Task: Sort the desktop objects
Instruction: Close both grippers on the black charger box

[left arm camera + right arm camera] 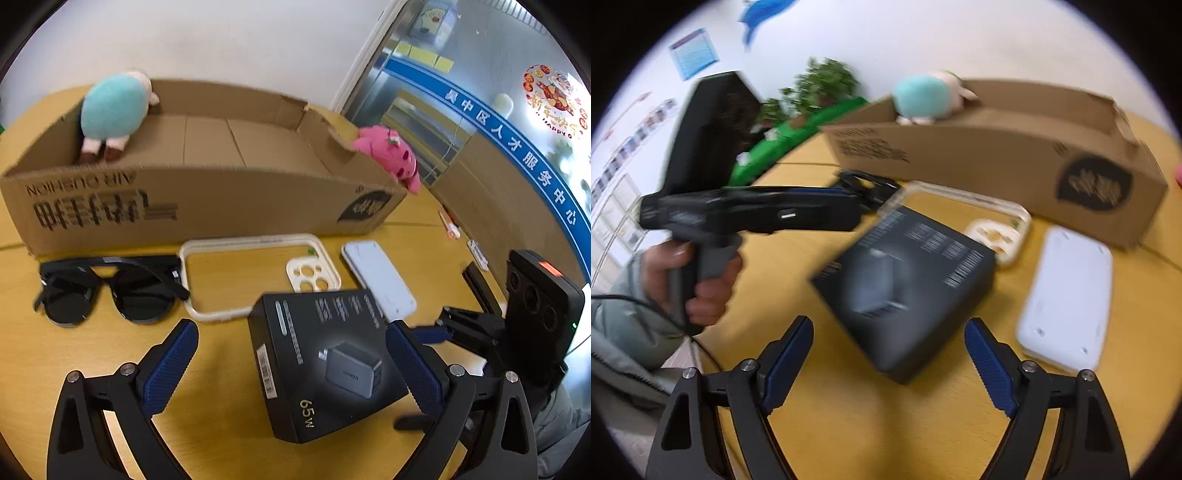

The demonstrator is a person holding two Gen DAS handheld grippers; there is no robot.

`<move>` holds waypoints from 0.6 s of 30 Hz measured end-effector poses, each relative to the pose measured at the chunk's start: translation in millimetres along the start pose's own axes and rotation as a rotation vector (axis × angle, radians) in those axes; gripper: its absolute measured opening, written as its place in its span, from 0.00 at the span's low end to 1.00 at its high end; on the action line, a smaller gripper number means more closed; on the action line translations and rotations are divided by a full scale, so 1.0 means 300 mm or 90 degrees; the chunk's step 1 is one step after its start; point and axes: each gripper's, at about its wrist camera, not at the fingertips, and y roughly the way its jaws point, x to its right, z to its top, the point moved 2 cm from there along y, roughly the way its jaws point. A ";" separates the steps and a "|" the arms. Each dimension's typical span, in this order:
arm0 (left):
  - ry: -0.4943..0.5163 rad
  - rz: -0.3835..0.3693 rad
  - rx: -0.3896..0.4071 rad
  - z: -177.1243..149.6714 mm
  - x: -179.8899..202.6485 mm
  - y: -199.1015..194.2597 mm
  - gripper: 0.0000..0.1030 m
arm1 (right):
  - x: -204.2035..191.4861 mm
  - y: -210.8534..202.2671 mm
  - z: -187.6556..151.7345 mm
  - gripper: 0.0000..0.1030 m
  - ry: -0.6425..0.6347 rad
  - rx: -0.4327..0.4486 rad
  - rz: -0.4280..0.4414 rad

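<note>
- Matte black cardboard, that's the charger box point(325, 362), flat on the yellow table point(221, 424), nr the front edge, turned at an angle; printed adapter pic + "65w" face up.
- My left gripper point(291, 365): jaws wide apart, nothing clamped. Blue ribbed pads either side of the box's near end, not touching as far as I can tell – prob lining up to pinch its sides.
- My right gripper point(888, 365): jaws also spread, empty, aimed at the same box point(905, 288) from its other corner. View's blurred, so exact gap to the box unclear.
- Brown corrugated carton point(207, 206) along the far edge, top open – I reckon that's the sort bin. Teal plush point(112, 109) already sits in its left end, fuzzy + round.
- Pink plush point(391, 155) hangs at the carton's right end, outside/over the torn flap; can't tell if it's in.
- Sunglasses point(110, 291), glossy dark lenses, lie folded just in front of the carton, left side.
- Cream phone case point(255, 277), soft rimmed frame w/ camera cut-outs, mid-table, just behind the box.
- White power bank point(380, 280), smooth rounded slab, right of the case, its near end tucked behind the box's far corner.
- Judgement: rigid box w/ flat sides should grip fine; slick finish could slip.
</note>
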 end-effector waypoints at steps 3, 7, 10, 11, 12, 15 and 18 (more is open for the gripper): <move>-0.025 -0.012 -0.034 -0.029 -0.002 0.046 0.98 | 0.014 0.027 -0.008 0.82 0.013 -0.019 0.009; -0.012 -0.022 -0.071 -0.069 0.029 0.089 0.89 | -0.050 0.045 -0.002 0.84 -0.025 -0.022 0.045; -0.005 -0.007 -0.065 -0.079 0.023 0.072 0.85 | -0.078 0.041 -0.006 0.84 -0.052 -0.023 0.071; -0.014 -0.011 -0.065 -0.081 0.014 0.067 0.84 | -0.071 0.039 -0.010 0.84 -0.054 -0.024 0.067; -0.023 -0.011 -0.063 -0.082 0.001 0.061 0.84 | -0.052 0.040 -0.014 0.84 -0.049 -0.026 0.052; -0.038 -0.007 -0.058 -0.079 -0.029 0.056 0.84 | 0.003 0.047 -0.017 0.84 -0.018 -0.029 0.029; -0.048 -0.029 -0.064 -0.075 -0.033 0.080 0.84 | 0.005 0.069 -0.004 0.84 -0.016 -0.029 0.019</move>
